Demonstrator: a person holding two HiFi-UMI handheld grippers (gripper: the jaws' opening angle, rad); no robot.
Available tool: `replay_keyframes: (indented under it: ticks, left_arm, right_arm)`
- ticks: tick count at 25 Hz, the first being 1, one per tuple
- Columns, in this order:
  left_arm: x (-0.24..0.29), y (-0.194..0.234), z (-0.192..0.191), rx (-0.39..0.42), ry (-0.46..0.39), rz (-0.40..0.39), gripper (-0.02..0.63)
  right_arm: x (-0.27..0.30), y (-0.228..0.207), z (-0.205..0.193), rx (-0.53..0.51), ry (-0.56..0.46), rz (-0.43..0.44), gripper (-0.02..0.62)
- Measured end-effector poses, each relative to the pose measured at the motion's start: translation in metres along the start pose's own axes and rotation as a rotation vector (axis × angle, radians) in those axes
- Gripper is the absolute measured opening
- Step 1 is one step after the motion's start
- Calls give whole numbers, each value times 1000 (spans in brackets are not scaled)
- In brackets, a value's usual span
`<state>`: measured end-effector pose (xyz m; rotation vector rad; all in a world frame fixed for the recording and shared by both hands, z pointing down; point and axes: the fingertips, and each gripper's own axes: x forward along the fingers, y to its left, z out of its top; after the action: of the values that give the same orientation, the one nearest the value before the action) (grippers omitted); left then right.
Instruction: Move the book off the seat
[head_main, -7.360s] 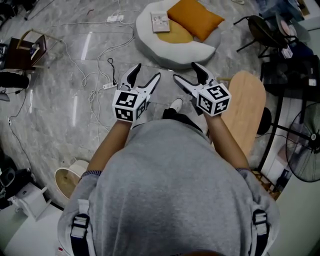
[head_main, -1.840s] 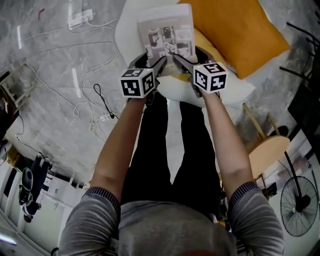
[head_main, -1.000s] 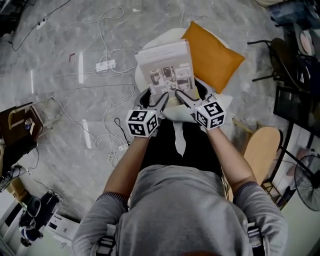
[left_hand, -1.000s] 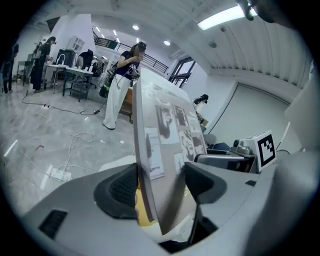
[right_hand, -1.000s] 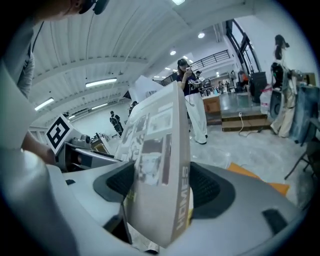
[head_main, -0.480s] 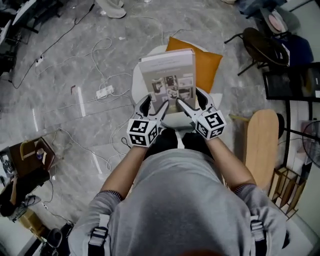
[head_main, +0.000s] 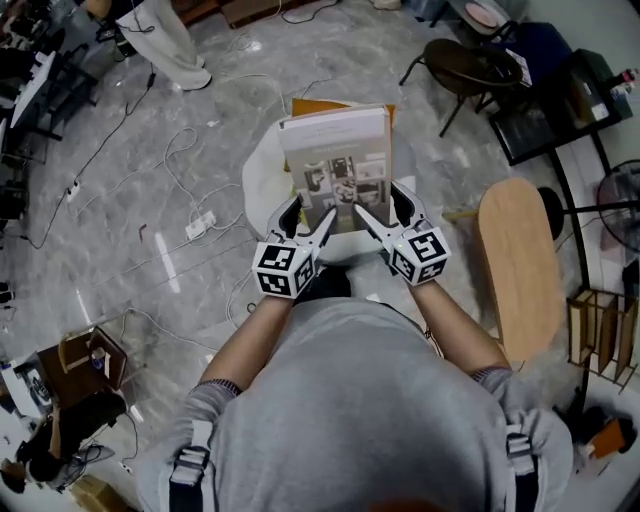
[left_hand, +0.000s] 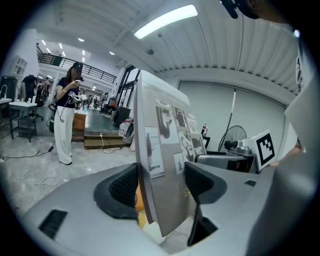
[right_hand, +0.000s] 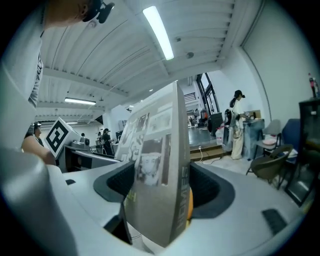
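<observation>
Book (head_main: 335, 165) is up in the air over the white seat (head_main: 262, 182), its cover facing the head camera and hiding most of the orange cushion (head_main: 312, 104) below. Both tongs grasp it along its near edge. The left gripper (head_main: 308, 212) pinches the left corner, and the right gripper (head_main: 380, 203) pinches the right corner by the spine. In each gripper view the pads press on both faces of the book, which stands upright between them.

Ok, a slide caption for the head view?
The left gripper and right gripper hold the book over the seat.
</observation>
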<state>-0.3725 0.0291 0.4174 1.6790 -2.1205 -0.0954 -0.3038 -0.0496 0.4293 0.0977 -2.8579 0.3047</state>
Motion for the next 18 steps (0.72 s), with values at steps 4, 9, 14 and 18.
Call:
replay_keyframes:
  ticks: [4,9,14,18]
  left_arm:
    - [2,-52,-4,21,16,-69,321]
    - [8,-119,-24,69,62,-183,321]
    - [16,-162,-34,115,99,-277,321]
    - [36,-226,-49,168,137,-370,321]
  right_arm:
    - [-55,-12,-1,16,-31,-67,354]
    - [-128,-28,-18,59,-70,-181,351]
    - [-175,-39,-28,90,-103,-285,351]
    - [-237,-67,-40,113,-140,-385,351]
